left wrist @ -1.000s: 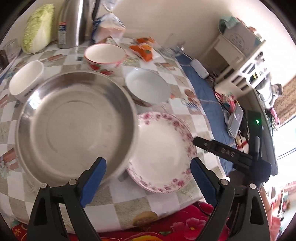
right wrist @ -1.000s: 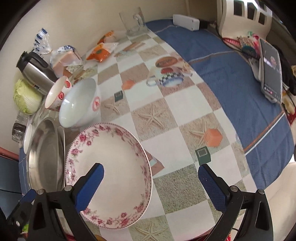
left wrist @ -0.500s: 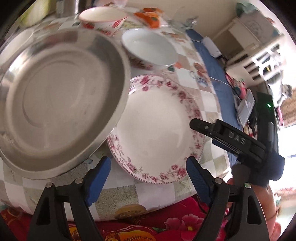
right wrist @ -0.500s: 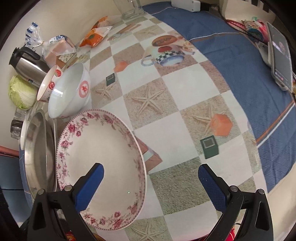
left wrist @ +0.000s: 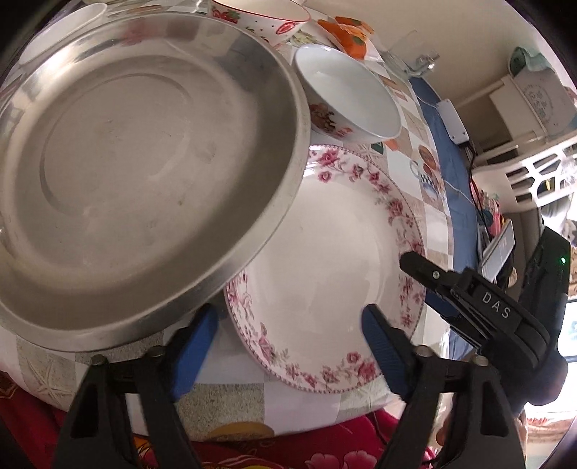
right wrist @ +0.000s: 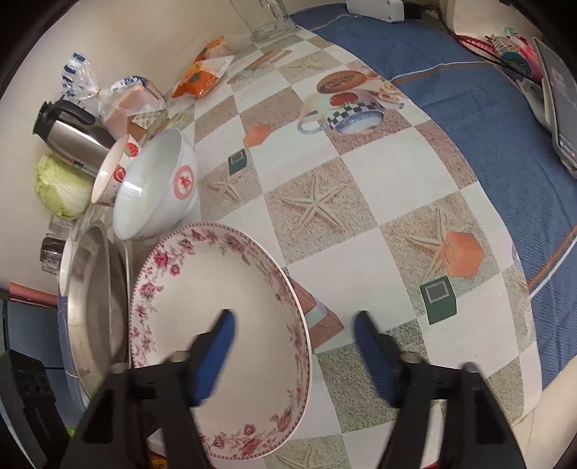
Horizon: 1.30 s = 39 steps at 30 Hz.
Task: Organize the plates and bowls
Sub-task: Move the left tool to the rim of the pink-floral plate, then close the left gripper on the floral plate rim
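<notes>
A pink-flowered white plate [left wrist: 324, 259] [right wrist: 223, 321] lies at the table's near edge. A large steel basin [left wrist: 137, 169] [right wrist: 93, 306] sits to its left, its rim overlapping the plate. A white bowl [left wrist: 346, 97] [right wrist: 155, 184] and a strawberry-print bowl [left wrist: 259, 18] [right wrist: 115, 169] stand behind. My left gripper [left wrist: 288, 346] is open, its fingers straddling the plate's near-left rim. My right gripper [right wrist: 294, 342] is open, its fingers either side of the plate's right rim; its body shows in the left wrist view [left wrist: 479, 306].
A steel kettle [right wrist: 68, 130], a cabbage [right wrist: 61, 187], bagged food [right wrist: 130, 101], an orange packet [right wrist: 202, 75] and a glass mug [right wrist: 263, 18] line the wall. A blue cloth [right wrist: 468, 108] covers the table's right side, with a phone [right wrist: 562, 93] on it.
Both grippers have moved in on the flowered plate and their jaws have narrowed. The left one dropped low near the table edge, so basin and plate now loom larger.
</notes>
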Each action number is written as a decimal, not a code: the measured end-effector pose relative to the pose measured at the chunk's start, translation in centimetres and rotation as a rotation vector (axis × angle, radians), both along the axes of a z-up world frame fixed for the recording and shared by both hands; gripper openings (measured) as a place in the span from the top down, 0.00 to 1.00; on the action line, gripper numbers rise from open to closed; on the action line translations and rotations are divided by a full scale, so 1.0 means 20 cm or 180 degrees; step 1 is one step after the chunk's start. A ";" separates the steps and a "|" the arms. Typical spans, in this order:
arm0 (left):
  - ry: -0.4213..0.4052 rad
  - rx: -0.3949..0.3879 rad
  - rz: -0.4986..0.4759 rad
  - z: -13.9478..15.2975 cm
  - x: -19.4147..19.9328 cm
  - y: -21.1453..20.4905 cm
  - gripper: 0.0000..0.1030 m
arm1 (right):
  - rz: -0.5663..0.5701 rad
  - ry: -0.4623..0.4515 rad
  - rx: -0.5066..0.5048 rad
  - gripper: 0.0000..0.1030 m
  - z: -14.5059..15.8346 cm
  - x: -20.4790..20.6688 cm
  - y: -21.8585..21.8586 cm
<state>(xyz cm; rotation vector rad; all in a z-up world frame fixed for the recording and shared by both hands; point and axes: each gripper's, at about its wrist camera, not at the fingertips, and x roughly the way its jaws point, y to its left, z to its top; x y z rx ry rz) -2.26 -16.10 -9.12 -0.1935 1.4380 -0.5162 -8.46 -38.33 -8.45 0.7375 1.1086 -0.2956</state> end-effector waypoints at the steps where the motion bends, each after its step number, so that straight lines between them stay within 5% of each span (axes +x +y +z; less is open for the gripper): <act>1: 0.0001 0.0007 0.0020 -0.01 0.01 0.00 0.36 | 0.0004 -0.0008 0.0011 0.61 0.00 0.00 0.00; 7: 0.0079 0.0029 0.0207 -0.06 0.04 0.01 0.50 | -0.0041 0.0013 -0.0043 0.82 -0.01 0.01 -0.03; 25: -0.0116 0.0055 0.0039 -0.06 0.04 -0.10 0.50 | -0.0320 0.0074 -0.0062 0.82 0.00 -0.11 -0.15; 32: -0.0205 0.0065 -0.0017 -0.06 0.06 -0.13 0.64 | -0.0344 -0.0005 0.0134 0.82 -0.03 -0.12 -0.18; 39: -0.0300 0.0055 0.0000 -0.07 0.07 -0.15 0.67 | -0.0344 -0.0026 0.0276 0.82 -0.07 -0.09 -0.18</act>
